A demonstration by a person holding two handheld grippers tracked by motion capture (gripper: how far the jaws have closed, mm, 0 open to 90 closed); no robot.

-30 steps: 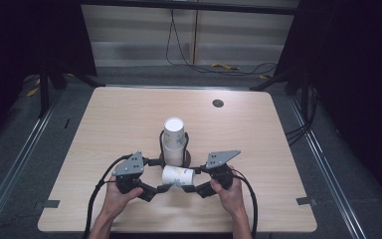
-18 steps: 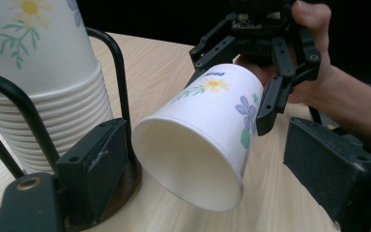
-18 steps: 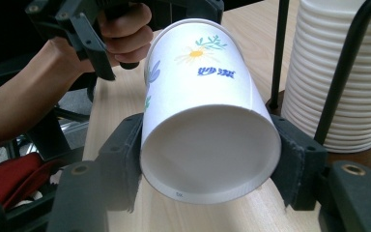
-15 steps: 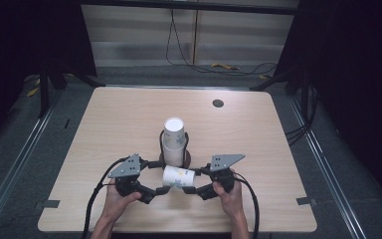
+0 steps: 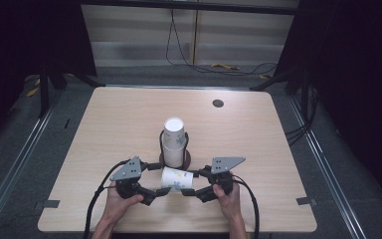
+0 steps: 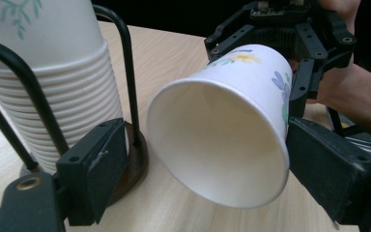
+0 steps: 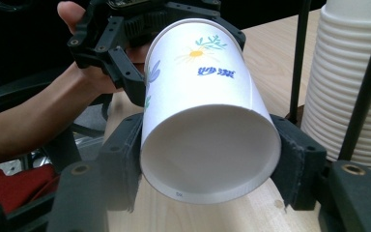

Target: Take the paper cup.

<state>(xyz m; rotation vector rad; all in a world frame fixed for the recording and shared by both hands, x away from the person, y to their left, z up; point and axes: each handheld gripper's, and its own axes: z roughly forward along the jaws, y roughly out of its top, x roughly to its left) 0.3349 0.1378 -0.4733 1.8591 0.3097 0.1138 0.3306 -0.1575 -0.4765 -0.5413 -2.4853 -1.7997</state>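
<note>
High view: a flowered paper cup (image 5: 177, 179) lies on its side just above the table (image 5: 258, 144), held between two hand-held grippers in front of the cup stack (image 5: 173, 142) in its wire holder (image 5: 185, 144). The right gripper (image 7: 207, 159) pinches the cup near its base, jaws pressed on both walls; the left gripper (image 6: 193, 169) stands spread around the open rim — one pad near the wall, not pressing. Thin paper may buckle if the right jaws squeeze harder, or the cup may slip free at the hand-over — and the holder stands near enough to be knocked.
</note>
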